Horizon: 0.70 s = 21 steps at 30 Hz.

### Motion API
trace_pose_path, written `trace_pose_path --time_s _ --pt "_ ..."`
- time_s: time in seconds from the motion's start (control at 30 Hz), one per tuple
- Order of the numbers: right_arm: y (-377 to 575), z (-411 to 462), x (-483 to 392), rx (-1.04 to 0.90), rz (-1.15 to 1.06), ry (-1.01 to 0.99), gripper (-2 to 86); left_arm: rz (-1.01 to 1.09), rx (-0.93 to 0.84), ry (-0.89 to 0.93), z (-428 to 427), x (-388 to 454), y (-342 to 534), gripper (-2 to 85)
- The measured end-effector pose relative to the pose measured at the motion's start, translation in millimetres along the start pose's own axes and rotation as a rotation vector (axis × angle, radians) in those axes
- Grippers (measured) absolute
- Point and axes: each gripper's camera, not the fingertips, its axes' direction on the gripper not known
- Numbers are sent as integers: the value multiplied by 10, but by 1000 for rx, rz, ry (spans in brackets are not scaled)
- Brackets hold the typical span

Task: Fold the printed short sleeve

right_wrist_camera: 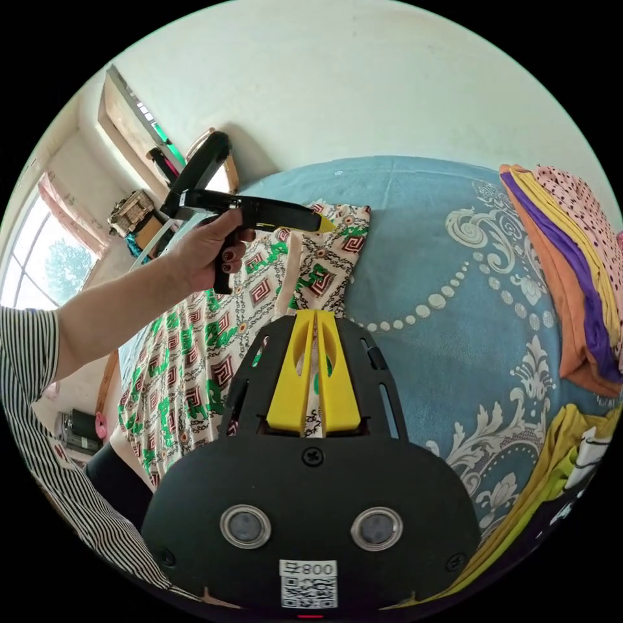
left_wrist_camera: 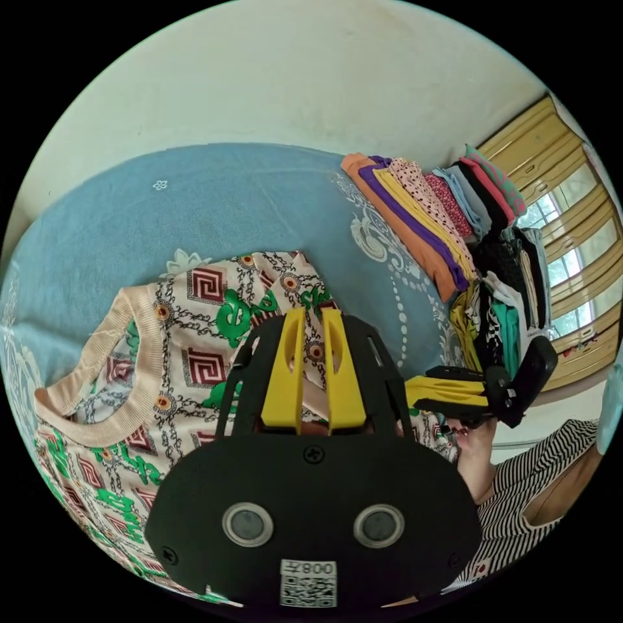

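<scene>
The printed short sleeve shirt (left_wrist_camera: 195,363) lies on the blue bedspread (left_wrist_camera: 195,207), patterned in cream, green and maroon, its beige ribbed neckband (left_wrist_camera: 139,389) to the left. My left gripper (left_wrist_camera: 315,315) is shut on a fold of the shirt, with fabric showing between its yellow jaws. In the right gripper view the shirt (right_wrist_camera: 195,350) drapes over the bed's edge. My right gripper (right_wrist_camera: 316,316) is shut on it, a beige trim strip (right_wrist_camera: 292,259) running into the jaws. A hand holds the left gripper (right_wrist_camera: 324,224) at the shirt's far edge. The right gripper (left_wrist_camera: 415,389) shows at the shirt's right side.
Folded clothes are stacked in a row (left_wrist_camera: 422,220) along the bed's side, seen again as a folded pile (right_wrist_camera: 571,272) on the right. A person in a striped top (left_wrist_camera: 519,493) stands by the bed. The pale wall (right_wrist_camera: 363,84) rises behind, and windows (left_wrist_camera: 571,259) are at the side.
</scene>
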Motion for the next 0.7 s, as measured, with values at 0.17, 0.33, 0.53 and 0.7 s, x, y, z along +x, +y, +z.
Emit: trace_pose_path --time_s 0.17,0.33,0.53,0.7 --pt "-76 322 237 -69 62 0 0 -26 10 10 -443 146 -85 26" --pt "-97 514 421 -58 92 4 0 -16 -27 -45 -858 312 -26 12" --pt "-107 752 628 -25 114 26 0 -27 -44 17 -1453 468 84 3" --pt "-124 1034 833 -41 117 -12 0 -97 161 112 -2465 531 251 3"
